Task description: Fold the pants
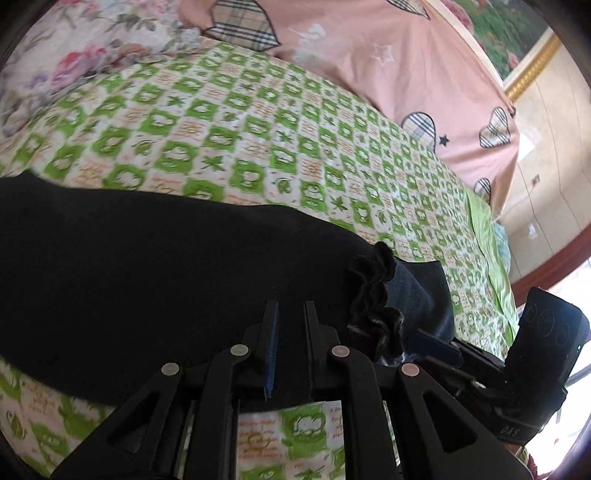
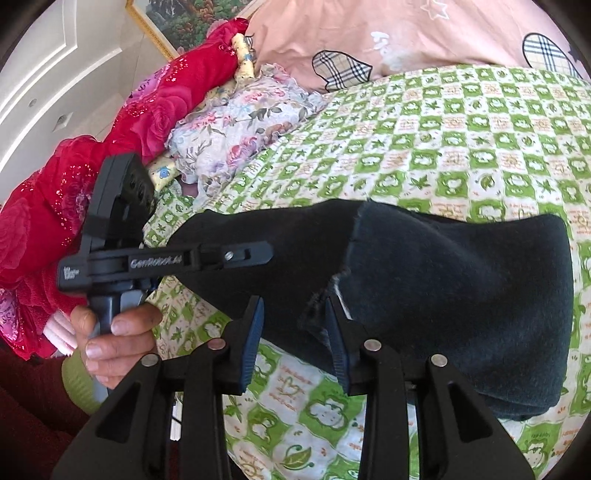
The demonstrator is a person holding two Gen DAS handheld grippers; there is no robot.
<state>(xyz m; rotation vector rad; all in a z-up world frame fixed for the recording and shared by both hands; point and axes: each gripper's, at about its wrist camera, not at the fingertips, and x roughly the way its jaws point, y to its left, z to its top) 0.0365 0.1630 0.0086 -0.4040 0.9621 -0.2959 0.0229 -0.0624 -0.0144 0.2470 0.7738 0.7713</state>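
The black pants (image 1: 147, 266) lie across the green-and-white checked bedspread (image 1: 258, 129). In the left wrist view, my left gripper (image 1: 290, 310) has its jaws nearly closed on the near edge of the pants. A ruffled dark edge (image 1: 373, 295) bunches just to its right. The right gripper's body (image 1: 517, 369) shows at the lower right. In the right wrist view, the pants (image 2: 461, 295) are lifted in a fold. My right gripper (image 2: 295, 306) holds their frayed edge between its blue pads. The left gripper (image 2: 166, 262), held by a hand (image 2: 114, 332), reaches onto the pants from the left.
A pink quilt with plaid hearts (image 1: 406, 66) lies behind the bedspread. A floral cloth (image 2: 240, 125) and a red rose blanket (image 2: 92, 177) are piled at the left. A framed picture (image 2: 184, 22) hangs on the wall. The bed's edge (image 1: 495, 266) is at the right.
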